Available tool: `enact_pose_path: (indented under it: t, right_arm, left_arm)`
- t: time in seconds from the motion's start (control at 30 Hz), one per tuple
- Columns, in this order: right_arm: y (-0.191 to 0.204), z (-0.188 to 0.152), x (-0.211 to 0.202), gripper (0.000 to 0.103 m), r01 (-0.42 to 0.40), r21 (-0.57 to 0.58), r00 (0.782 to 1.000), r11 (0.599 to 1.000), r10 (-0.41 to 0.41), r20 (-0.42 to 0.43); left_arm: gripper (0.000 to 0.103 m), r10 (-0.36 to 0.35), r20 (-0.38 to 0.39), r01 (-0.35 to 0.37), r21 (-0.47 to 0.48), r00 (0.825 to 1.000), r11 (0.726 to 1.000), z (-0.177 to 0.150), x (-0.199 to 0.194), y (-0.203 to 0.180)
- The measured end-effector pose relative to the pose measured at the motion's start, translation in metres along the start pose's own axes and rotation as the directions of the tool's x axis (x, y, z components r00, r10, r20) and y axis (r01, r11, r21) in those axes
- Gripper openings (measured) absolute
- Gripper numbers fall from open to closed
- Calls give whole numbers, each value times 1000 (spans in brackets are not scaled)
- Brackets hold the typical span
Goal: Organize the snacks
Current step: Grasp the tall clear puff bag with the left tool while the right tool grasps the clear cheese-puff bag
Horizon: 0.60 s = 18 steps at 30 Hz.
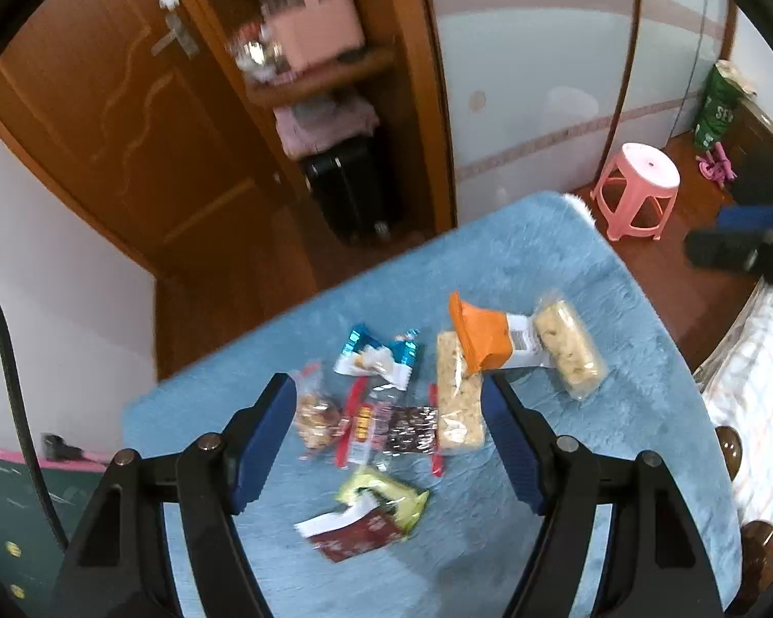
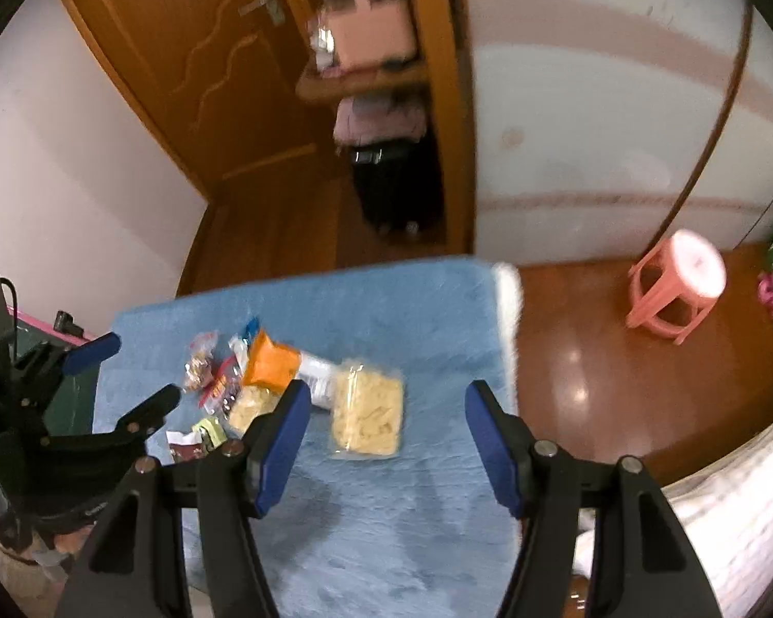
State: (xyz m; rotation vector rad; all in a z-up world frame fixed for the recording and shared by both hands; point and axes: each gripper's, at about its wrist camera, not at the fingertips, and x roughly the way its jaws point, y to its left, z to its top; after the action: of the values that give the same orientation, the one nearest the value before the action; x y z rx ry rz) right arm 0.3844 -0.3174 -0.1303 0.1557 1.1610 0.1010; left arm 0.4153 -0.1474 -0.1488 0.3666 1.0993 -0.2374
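Several snack packets lie on a blue fuzzy cloth (image 1: 567, 257). An orange and white pouch (image 1: 484, 332) leans between two clear packs of pale rice cake, one on its left (image 1: 456, 401) and one on its right (image 1: 569, 350). A blue and white packet (image 1: 379, 355), a nut packet (image 1: 314, 414), a red and dark packet (image 1: 391, 425) and a yellow-green and maroon pair (image 1: 373, 515) lie nearer. My left gripper (image 1: 386, 432) is open and empty above the red packet. My right gripper (image 2: 384, 438) is open and empty above the right rice cake (image 2: 368, 412).
A pink plastic stool (image 1: 639, 190) stands on the wooden floor past the cloth's far right corner. A wooden door (image 1: 113, 118), a shelf with a black suitcase (image 1: 350, 190) lie beyond. White bedding (image 2: 737, 525) borders the right side.
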Motion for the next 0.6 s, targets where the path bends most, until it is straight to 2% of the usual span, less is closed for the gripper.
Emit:
enact_pose_path:
  t: [0.1, 0.27, 0.47, 0.6]
  right_arm:
    - [-1, -7, 47, 63, -33, 28, 997, 999, 35, -71]
    - [-9, -20, 96, 63, -61, 86, 988, 994, 72, -135]
    - [-18, -28, 126, 63, -148, 172, 972, 974, 176, -158]
    - [-18, -29, 140, 63, -165, 192, 965, 967, 199, -173]
  left_arm:
    - [73, -36, -36, 36, -16, 999, 999, -5, 27, -4]
    - [73, -28, -81, 28, -5, 996, 1000, -15, 61, -13]
    - [75, -72, -93, 69, -43, 993, 997, -19, 82, -13]
    - [74, -80, -100, 74, -60, 992, 995, -21, 92, -15]
